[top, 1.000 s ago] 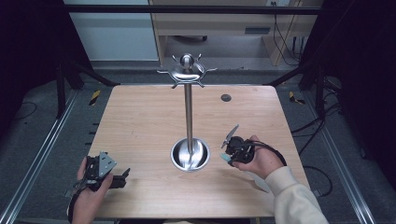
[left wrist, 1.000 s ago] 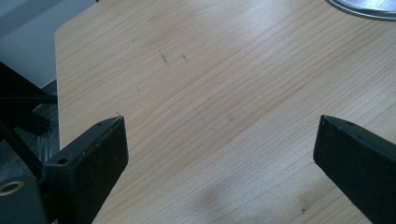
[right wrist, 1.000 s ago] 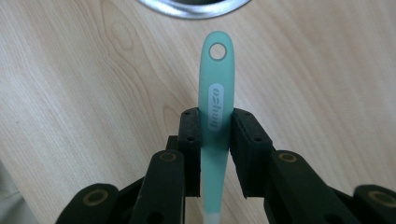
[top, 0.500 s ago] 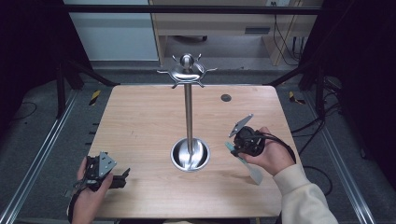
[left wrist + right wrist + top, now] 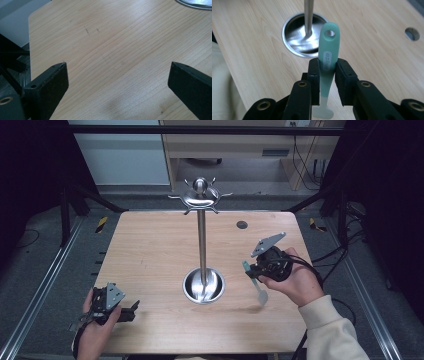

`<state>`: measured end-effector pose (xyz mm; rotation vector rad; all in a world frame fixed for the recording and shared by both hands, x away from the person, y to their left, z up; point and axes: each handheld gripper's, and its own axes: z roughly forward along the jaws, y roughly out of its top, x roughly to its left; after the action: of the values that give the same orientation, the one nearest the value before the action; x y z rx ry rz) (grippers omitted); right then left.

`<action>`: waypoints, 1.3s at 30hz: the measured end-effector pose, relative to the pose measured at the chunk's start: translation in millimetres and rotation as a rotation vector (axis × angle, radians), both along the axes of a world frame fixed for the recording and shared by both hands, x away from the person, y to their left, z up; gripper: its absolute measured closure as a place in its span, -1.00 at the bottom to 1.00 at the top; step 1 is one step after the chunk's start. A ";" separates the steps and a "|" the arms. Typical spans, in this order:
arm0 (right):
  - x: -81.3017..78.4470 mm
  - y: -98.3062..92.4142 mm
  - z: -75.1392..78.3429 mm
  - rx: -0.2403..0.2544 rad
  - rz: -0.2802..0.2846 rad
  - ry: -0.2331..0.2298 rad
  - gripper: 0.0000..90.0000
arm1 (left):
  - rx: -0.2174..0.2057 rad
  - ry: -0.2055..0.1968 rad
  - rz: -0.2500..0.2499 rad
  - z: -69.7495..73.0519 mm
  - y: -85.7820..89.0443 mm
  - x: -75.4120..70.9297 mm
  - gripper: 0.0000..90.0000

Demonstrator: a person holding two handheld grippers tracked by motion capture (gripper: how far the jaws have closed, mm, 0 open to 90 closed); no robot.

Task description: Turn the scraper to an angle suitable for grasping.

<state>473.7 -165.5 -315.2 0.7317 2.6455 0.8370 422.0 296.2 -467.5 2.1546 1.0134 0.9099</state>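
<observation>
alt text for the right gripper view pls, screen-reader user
Two black jaws of the right gripper are shut on the mint-green handle of a small utensil, its hanging-hole end pointing away. Beyond it, on a light wooden table, stands a metal stand with a round dished base and upright pole.

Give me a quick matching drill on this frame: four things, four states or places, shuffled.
1. left gripper
2. right gripper
3. metal stand
4. round hole

A. shut on a green utensil
B. upright at the table's middle
C. open over bare wood
D. in the tabletop, far right part

Pairs: 1-C, 2-A, 3-B, 4-D
</observation>
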 end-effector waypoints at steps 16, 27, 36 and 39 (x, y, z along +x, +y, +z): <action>-11.5 16.2 34.4 0.105 0.026 -0.101 0.66 | -0.001 0.000 0.000 0.1 0.3 0.1 -0.94; -16.7 16.5 51.4 0.176 0.018 -0.148 0.66 | -0.001 0.000 0.000 0.1 0.2 0.0 -0.94; -18.6 11.5 63.6 0.241 0.008 -0.172 0.66 | 0.001 0.002 -0.001 0.0 0.3 0.1 -0.94; -19.7 9.6 66.5 0.260 0.006 -0.177 0.66 | -0.001 0.000 -0.001 0.0 0.3 0.1 -0.94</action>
<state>454.0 -155.9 -248.7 0.6740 2.4110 1.2040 422.1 296.5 -467.4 2.1546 1.0125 0.9085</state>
